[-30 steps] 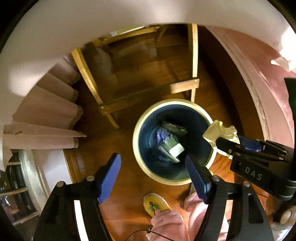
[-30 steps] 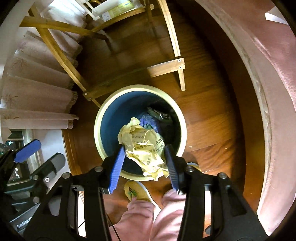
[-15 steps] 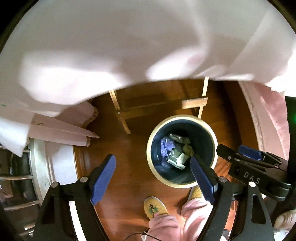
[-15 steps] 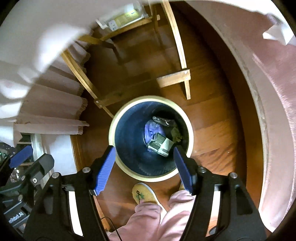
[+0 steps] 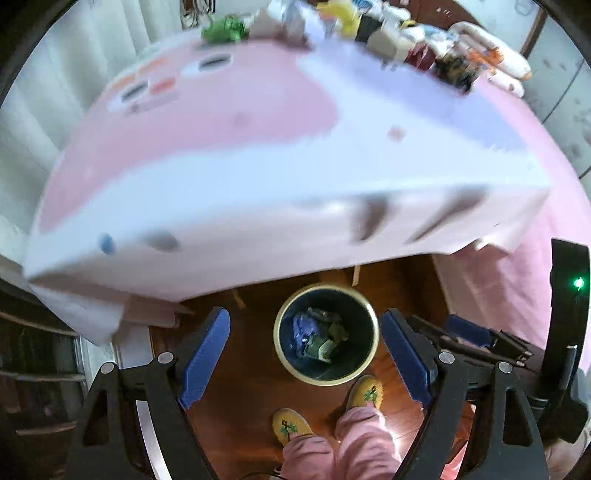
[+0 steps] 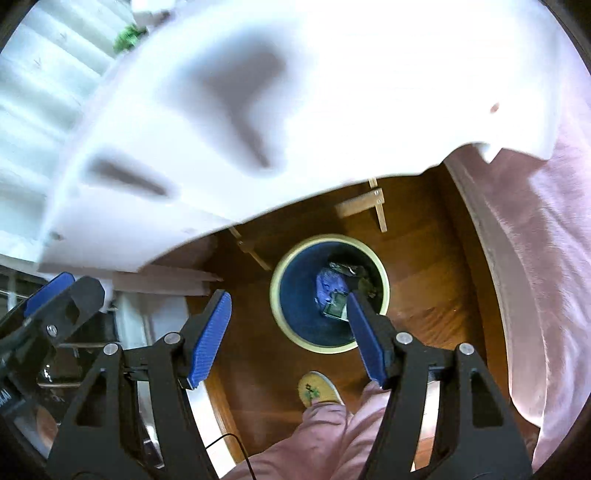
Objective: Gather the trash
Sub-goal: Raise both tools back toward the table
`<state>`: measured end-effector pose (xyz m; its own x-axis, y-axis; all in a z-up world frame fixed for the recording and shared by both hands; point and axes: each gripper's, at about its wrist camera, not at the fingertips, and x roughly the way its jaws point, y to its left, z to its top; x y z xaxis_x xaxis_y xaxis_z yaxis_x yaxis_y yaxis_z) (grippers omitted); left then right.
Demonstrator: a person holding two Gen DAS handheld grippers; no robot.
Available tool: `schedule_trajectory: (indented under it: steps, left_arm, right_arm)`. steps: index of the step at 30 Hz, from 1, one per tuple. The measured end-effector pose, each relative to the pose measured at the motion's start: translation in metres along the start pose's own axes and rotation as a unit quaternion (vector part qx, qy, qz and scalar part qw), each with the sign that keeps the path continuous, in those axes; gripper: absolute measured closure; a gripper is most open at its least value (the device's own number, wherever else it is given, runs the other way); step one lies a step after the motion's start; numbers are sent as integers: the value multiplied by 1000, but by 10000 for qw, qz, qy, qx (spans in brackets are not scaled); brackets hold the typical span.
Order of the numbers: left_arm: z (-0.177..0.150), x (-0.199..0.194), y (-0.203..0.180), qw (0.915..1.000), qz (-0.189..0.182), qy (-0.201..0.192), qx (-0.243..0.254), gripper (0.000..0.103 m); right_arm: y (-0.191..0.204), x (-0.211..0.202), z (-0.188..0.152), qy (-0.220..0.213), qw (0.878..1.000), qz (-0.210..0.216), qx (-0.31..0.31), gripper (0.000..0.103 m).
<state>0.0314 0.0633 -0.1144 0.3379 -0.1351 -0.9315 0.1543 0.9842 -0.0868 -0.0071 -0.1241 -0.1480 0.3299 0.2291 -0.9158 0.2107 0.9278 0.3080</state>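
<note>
A dark blue bin with a cream rim (image 5: 328, 381) (image 6: 325, 349) stands on the wood floor below both grippers. Inside it lie a purple wrapper (image 5: 304, 328) (image 6: 327, 288) and a green-and-white pack (image 5: 321, 347) (image 6: 334, 308). My left gripper (image 5: 306, 315) hangs open high above the bin with nothing between its blue pads. My right gripper (image 6: 287, 297) is also open and empty, its right finger overlapping the bin's rim in its own view. Each gripper shows at the edge of the other's view, blurred.
A table under a pink and white cloth (image 5: 258, 155) (image 6: 332, 110) fills the upper part of both views, blurred. Boxes and wrappers (image 5: 369, 26) crowd its far edge. Pink fabric (image 6: 535, 258) hangs at the right. A person's yellow slippers (image 5: 291, 428) (image 6: 317, 389) stand beside the bin.
The right gripper opened and the yellow crumpled paper left its fingers over the bin. Both grippers then rose, so the bin looks smaller and the tabletop has come into view.
</note>
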Motion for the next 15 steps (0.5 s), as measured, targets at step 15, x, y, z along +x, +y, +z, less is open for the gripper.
schedule_trajectory:
  steps: [15]
  left_arm:
    - [43,-145,3,9970,-86,-649,403,18]
  right_arm:
    - [53,-143,6,-716,9972,67,-183,39]
